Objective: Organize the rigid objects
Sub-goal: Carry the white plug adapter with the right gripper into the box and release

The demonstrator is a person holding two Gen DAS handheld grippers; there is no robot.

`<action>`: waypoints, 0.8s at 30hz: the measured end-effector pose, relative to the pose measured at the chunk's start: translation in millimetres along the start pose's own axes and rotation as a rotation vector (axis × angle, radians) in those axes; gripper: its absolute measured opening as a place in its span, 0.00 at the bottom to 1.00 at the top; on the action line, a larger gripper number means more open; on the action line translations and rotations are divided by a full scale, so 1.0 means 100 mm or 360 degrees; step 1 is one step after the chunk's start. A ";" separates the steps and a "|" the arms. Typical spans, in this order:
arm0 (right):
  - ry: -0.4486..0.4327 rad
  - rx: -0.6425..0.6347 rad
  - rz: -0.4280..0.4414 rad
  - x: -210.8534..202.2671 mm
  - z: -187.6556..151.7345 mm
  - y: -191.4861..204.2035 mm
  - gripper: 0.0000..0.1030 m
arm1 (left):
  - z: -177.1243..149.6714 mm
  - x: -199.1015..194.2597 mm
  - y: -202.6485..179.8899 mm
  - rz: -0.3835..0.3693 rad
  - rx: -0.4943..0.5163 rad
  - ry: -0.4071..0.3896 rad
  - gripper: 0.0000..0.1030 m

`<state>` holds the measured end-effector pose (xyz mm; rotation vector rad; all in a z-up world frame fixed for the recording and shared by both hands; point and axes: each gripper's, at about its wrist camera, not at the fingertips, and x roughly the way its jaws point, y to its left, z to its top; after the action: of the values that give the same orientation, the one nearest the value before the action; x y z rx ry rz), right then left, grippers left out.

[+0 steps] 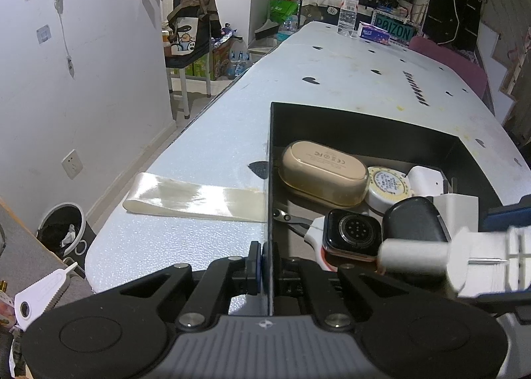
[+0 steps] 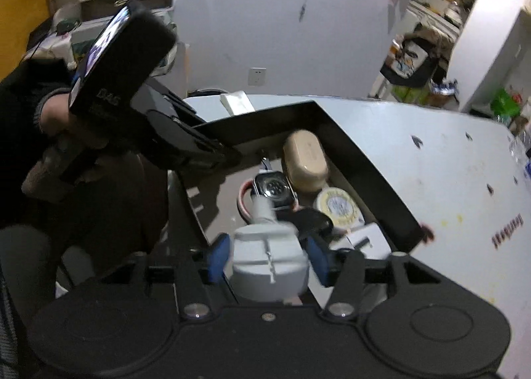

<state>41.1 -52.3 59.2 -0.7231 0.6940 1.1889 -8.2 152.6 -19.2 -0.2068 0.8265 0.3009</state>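
An open black box (image 1: 365, 126) sits on the white table (image 1: 332, 73). My left gripper (image 1: 267, 266) is shut on the box's near-left wall, also visible in the right wrist view (image 2: 229, 153). Inside lie a beige case (image 1: 323, 173), a smartwatch (image 1: 351, 234), a round white tin (image 1: 390, 185), a black oval case (image 1: 415, 219) and a white charger (image 1: 454, 209). My right gripper (image 2: 268, 259) hovers over the box's near end. A blurred white plug (image 2: 268, 266) sits between its blue pads (image 2: 219, 258), which stand slightly off it.
A cream ribbon (image 1: 195, 196) trails from the box's left wall across the table. A water bottle (image 1: 348, 9) and tissue box (image 1: 373, 33) stand at the far end. A bin (image 1: 63, 229) is on the floor left; a pink chair (image 1: 454, 60) is on the right.
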 end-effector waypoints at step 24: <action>-0.0050 0.0683 -0.0149 -0.19 -0.12 -0.07 0.63 | 0.00 0.00 0.02 -0.0006 -0.0004 0.0000 0.04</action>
<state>42.9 -73.9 68.0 -0.3715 0.8452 0.9216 -8.9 154.1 -19.1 -0.2110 0.8258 0.2986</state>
